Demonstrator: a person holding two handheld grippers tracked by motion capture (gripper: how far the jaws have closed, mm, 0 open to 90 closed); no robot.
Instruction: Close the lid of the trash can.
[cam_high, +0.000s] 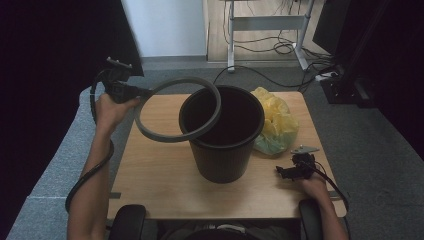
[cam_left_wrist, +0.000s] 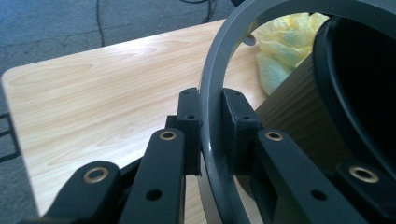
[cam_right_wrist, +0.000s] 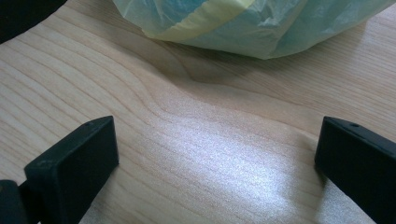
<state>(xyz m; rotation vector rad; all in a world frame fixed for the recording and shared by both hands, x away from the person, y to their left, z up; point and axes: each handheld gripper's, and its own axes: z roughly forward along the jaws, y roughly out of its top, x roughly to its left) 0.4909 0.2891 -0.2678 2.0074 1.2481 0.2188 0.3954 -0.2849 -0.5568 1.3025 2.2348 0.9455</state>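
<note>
A black waste bin (cam_high: 222, 135) stands upright in the middle of the wooden table (cam_high: 155, 170). My left gripper (cam_high: 142, 93) is shut on a grey plastic ring (cam_high: 165, 136), which hangs tilted in the air with its right side over the bin's left rim. In the left gripper view the ring (cam_left_wrist: 212, 93) runs between the two black pads (cam_left_wrist: 189, 126), with the bin (cam_left_wrist: 359, 88) to the right. A crumpled yellow plastic bag (cam_high: 275, 125) lies right of the bin. My right gripper (cam_high: 286, 172) rests low by the table's right front, jaws wide open over bare wood, the bag (cam_right_wrist: 243, 23) just ahead.
A dark curtain (cam_high: 55, 45) hangs at the left and dark equipment (cam_high: 360, 75) stands at the right. A metal desk frame (cam_high: 265, 30) and loose cables (cam_high: 270, 47) sit on the floor beyond the table. Grey carpet (cam_high: 365, 150) surrounds the table.
</note>
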